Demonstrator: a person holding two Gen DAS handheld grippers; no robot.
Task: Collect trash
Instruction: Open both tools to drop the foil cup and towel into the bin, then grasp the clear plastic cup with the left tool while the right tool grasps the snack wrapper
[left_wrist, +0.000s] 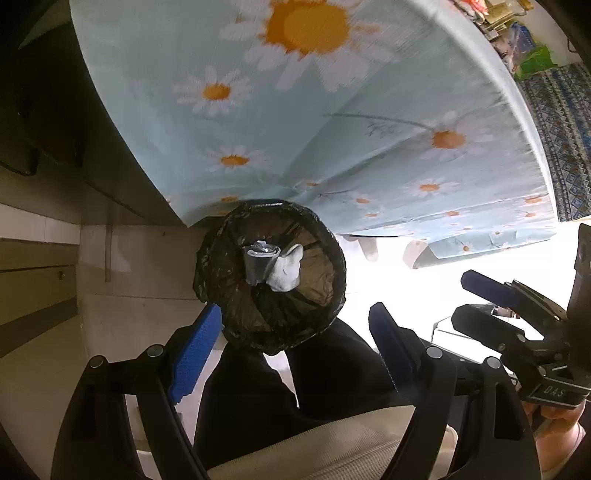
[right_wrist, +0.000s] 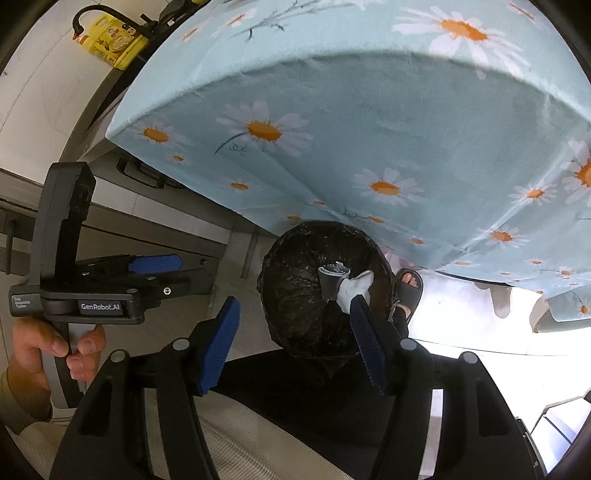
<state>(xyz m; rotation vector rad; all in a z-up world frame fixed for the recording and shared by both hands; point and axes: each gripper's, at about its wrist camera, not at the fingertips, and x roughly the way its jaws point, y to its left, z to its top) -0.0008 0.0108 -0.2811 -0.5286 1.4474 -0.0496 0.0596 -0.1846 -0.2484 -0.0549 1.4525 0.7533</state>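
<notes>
Down on the floor at the table's edge, the bin (left_wrist: 271, 275) sits lined with a black bag, and inside it I can see a crumpled white tissue (left_wrist: 284, 271) lying against a small grey cup (left_wrist: 258, 264), the two touching near the middle. Same pair shows from my other side: tissue (right_wrist: 354, 290) right beside the cup (right_wrist: 332, 280), deep in the bin (right_wrist: 303, 295). My left gripper (left_wrist: 295, 354) hangs above the bin, fingers spread wide with nothing between them. My right gripper (right_wrist: 295, 343) hovers over it too, fingers parted and bare; its right fingertip overlaps the tissue in view, though I can't tell if it touches. The daisy-print blue tablecloth (left_wrist: 314, 110) drapes down just behind the bin. My black trousers (left_wrist: 258, 387) fill the space below, and my sandalled foot (right_wrist: 408, 286) rests just beside the bin. A yellow bottle (right_wrist: 114, 44) stands well off beyond the table's far corner.
</notes>
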